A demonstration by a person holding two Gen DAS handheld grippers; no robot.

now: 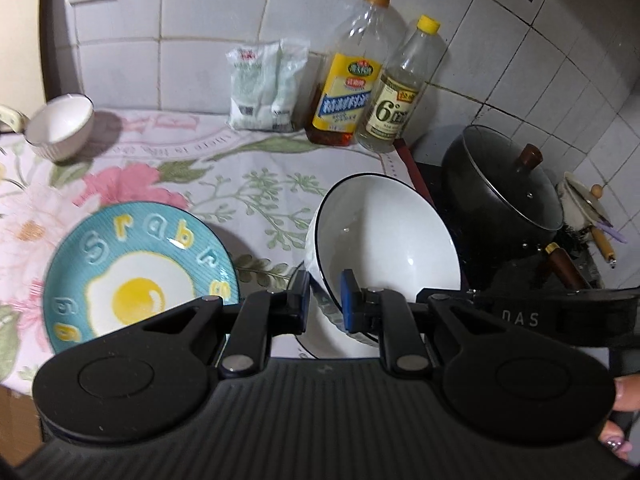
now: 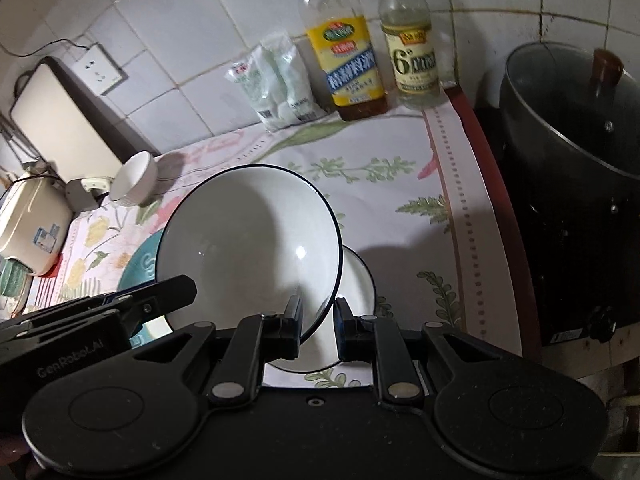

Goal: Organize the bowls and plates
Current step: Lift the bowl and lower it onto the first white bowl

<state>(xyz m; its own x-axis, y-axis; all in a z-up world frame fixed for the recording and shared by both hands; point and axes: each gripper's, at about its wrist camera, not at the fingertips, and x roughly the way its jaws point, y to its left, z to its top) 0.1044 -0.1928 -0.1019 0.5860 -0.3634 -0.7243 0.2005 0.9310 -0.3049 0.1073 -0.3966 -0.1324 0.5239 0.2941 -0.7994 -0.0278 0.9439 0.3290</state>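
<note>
A large white bowl with a dark rim [image 1: 384, 240] [image 2: 248, 232] is held tilted above the floral cloth. My left gripper [image 1: 325, 300] is shut on its rim on one side, and my right gripper [image 2: 318, 326] is shut on the rim on the other. Under the bowl lies a white plate with a dark rim [image 2: 356, 280], partly hidden. A teal plate with a fried-egg picture [image 1: 136, 276] lies to the left, and shows as a sliver in the right wrist view [image 2: 138, 264]. A small white ribbed bowl [image 1: 62, 126] [image 2: 134, 178] stands at the far left.
Two bottles [image 1: 352, 72] [image 1: 400, 88] and a white bag [image 1: 264, 84] stand against the tiled wall. A black pot with a glass lid [image 1: 504, 188] [image 2: 572, 120] sits on the stove at right. A rice cooker [image 2: 28, 224] stands at left.
</note>
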